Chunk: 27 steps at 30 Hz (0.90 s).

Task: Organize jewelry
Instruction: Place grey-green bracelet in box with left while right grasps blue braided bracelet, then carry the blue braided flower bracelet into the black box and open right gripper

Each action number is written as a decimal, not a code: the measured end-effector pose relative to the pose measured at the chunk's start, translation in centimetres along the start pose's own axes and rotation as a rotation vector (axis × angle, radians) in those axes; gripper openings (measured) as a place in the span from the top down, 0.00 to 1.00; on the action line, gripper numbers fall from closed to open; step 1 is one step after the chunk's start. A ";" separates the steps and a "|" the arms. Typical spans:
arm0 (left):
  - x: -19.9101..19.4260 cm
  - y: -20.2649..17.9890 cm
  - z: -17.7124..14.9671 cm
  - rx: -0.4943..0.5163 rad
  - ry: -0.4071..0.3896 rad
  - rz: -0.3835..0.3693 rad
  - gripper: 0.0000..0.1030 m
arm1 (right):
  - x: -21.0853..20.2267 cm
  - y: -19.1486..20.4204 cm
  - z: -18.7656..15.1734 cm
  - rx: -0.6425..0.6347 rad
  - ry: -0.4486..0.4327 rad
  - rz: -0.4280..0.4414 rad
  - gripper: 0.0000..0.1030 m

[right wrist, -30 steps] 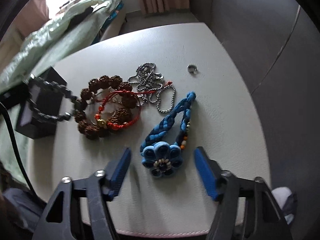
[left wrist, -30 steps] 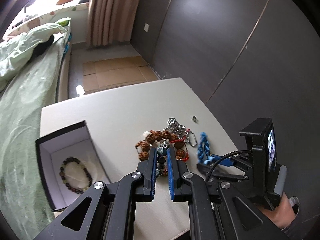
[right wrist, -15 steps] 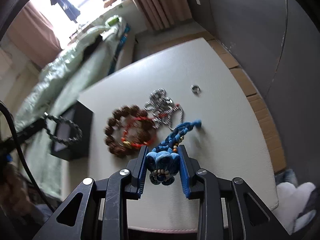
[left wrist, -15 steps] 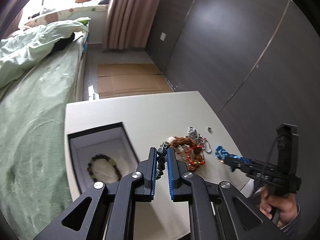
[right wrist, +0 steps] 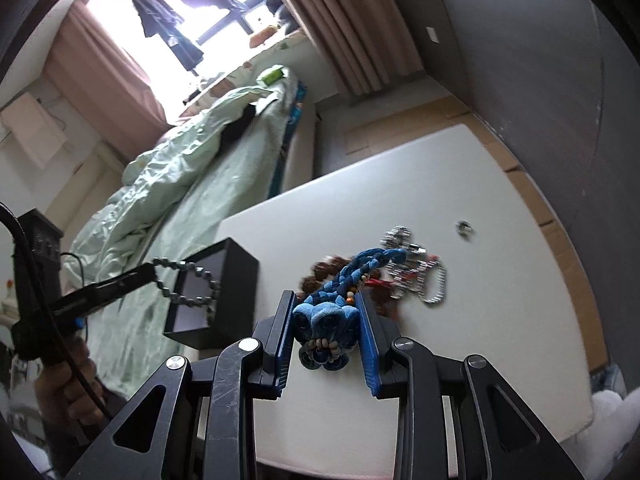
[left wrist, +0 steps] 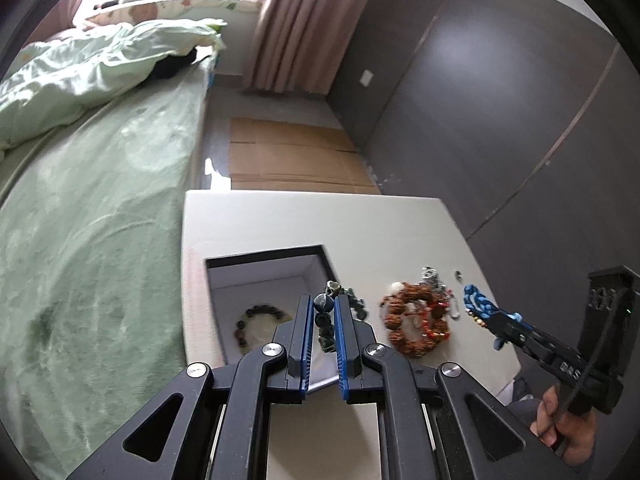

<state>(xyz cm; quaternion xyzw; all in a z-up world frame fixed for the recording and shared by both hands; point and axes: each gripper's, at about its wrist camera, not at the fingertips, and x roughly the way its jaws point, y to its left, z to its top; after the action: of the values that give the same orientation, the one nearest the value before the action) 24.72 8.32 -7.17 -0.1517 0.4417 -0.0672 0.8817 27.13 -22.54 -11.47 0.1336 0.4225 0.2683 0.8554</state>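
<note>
Both grippers loaded over the tabletop

Left gripper clamped on dark bead bracelet beside open box — right gripper pinching blue braided flower.

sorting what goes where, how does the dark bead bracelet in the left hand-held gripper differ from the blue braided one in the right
The dark round-bead bracelet is a string of hard grey-black beads; the blue braided cord bracelet is soft fabric with a flower end. The bead bracelet hangs open as a loop by the black box; the braided one trails as a doubled strand over the jewelry pile. Both are clamped and lifted: left hand-held gripper, right hand-held gripper.
</note>
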 end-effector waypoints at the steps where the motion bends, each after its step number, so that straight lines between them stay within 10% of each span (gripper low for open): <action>1: 0.2 0.4 0.1 -0.008 0.009 0.008 0.89 | 0.1 0.4 0.0 -0.009 -0.002 0.007 0.71; 4: 0.3 1.6 0.3 -0.039 0.038 0.022 0.66 | 0.8 2.2 0.0 -0.037 -0.005 0.036 0.71; 6: -0.2 2.3 0.3 -0.057 0.018 0.019 0.30 | 1.3 3.1 0.0 -0.050 -0.005 0.063 0.71; 27: -3.1 6.5 0.8 -0.165 -0.064 0.011 0.27 | 7.3 13.2 2.0 -0.240 0.094 0.230 0.61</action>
<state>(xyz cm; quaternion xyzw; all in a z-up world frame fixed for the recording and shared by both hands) 23.34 15.42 -6.49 -0.2235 0.4181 -0.0207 0.8802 27.77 -7.53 -8.96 0.0653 0.4089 0.4187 0.8082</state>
